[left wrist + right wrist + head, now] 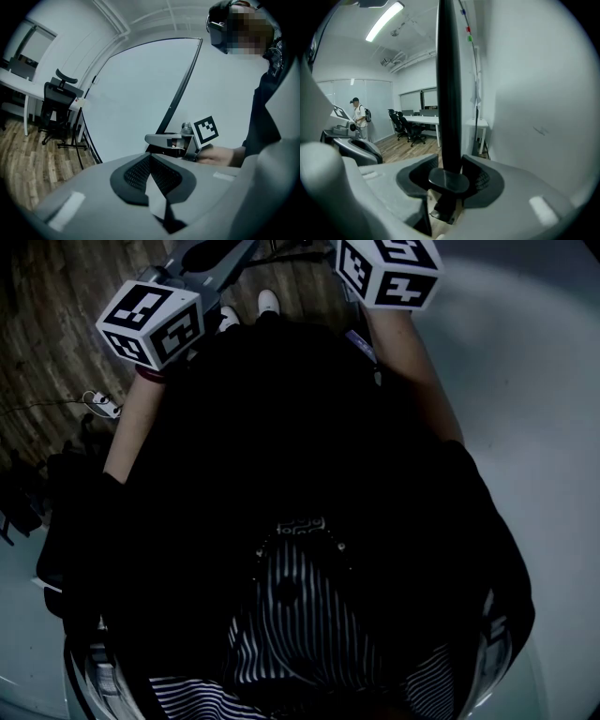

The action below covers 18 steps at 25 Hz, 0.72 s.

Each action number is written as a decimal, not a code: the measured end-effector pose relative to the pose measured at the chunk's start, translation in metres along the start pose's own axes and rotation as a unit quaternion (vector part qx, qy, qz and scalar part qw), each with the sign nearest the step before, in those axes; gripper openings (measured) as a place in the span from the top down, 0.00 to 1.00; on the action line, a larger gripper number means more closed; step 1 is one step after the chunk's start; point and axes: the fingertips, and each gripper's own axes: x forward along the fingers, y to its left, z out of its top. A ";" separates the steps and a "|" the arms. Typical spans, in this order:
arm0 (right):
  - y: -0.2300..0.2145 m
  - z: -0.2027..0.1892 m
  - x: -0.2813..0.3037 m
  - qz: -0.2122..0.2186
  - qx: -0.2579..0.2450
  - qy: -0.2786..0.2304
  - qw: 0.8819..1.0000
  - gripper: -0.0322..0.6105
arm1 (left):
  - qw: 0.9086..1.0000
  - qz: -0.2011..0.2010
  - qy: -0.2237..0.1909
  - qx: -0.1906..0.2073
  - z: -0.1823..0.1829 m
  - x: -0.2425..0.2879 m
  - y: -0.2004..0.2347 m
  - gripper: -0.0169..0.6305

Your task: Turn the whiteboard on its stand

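Right gripper view shows the right gripper clamped on the black edge bar of the whiteboard, its pads pressing the bar from both sides, with a rounded black knob sitting between the jaws nearer the camera; the board's white face fills the space to the right of that bar. I judge the hold is taken on the frame because the rigid edge gives leverage to swing the board round on its stand without touching the writing surface. The left gripper has its jaws together on nothing and hangs in front of the whiteboard's face, apart from it, probably free to steady or push. No brand or writing can be read; the marker cube beside the board's edge bar bears only black-and-white squares.
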 end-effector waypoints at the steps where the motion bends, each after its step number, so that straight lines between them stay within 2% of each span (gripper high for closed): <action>1: 0.000 0.000 -0.001 -0.002 -0.002 0.000 1.000 0.69 | 1.000 0.002 -0.001 -0.001 0.000 -0.001 0.001 0.97; 13: 0.019 -0.024 -0.044 -0.001 -0.002 0.006 1.000 0.69 | 1.000 0.003 -0.009 -0.005 0.004 -0.003 0.001 0.97; 18: 0.006 -0.026 -0.046 -0.006 0.012 0.007 1.000 0.69 | 1.000 -0.002 -0.011 -0.008 0.004 0.000 -0.002 0.97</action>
